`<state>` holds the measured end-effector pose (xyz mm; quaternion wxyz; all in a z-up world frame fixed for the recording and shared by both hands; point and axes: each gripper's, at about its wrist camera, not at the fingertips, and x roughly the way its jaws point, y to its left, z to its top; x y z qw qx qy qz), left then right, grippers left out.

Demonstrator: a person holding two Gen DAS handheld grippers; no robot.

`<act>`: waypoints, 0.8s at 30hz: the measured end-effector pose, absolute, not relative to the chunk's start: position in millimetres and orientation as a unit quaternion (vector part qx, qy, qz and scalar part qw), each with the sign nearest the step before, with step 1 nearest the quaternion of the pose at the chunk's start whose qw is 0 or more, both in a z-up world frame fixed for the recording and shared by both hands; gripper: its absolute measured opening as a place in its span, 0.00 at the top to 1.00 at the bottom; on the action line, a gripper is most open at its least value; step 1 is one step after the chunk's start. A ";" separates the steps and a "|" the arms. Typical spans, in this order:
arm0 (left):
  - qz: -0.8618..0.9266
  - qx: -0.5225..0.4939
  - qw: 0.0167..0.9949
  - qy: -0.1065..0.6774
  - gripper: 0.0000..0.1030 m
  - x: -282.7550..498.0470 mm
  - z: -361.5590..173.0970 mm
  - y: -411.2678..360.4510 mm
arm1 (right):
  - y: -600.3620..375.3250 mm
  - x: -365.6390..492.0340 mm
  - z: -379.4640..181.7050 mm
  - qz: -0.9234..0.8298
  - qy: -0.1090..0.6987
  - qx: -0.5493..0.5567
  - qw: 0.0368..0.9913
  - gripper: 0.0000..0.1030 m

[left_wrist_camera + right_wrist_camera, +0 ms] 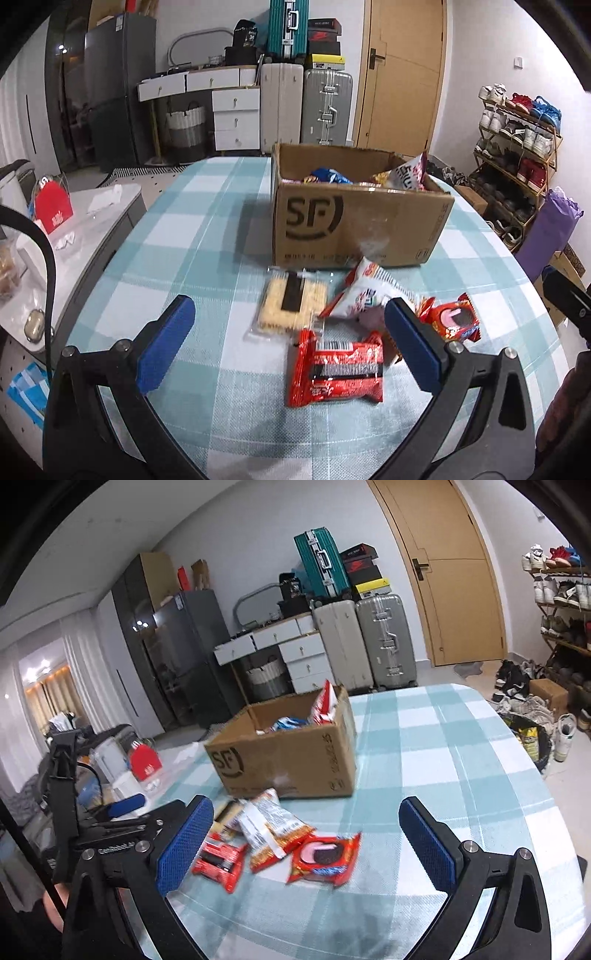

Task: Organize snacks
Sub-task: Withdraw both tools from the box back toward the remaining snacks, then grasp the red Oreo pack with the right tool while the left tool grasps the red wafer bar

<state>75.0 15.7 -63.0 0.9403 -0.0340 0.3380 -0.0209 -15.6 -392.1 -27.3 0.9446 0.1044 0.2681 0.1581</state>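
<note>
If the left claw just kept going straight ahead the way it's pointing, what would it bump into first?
Probably the big red snack packet lying between the open fingers of the left gripper; the clear-wrapped cracker pack and cardboard box lie beyond. Height above the table is unclear.

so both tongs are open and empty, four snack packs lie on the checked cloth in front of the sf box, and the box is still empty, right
Not quite: the cardboard box is not empty. The left wrist view shows a blue packet and a white and pink bag inside it. The rest holds: the left tongs and right tongs are open and empty, and four snack packs lie in front of the box.
</note>
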 end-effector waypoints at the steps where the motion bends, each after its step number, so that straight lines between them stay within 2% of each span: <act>1: -0.019 -0.036 0.940 0.338 0.00 74.9 -66.0 15.6 | -391.7 -15.1 -31.4 0.156 0.271 0.103 0.944 0.00; 19: -0.031 -0.046 0.924 0.378 0.01 96.6 -108.7 19.1 | -380.8 33.2 -98.4 0.167 0.400 0.118 0.894 0.01; 24: -0.039 -0.052 0.922 0.382 0.00 98.8 -113.1 23.2 | -368.0 45.0 -107.3 0.162 0.420 0.097 0.888 0.05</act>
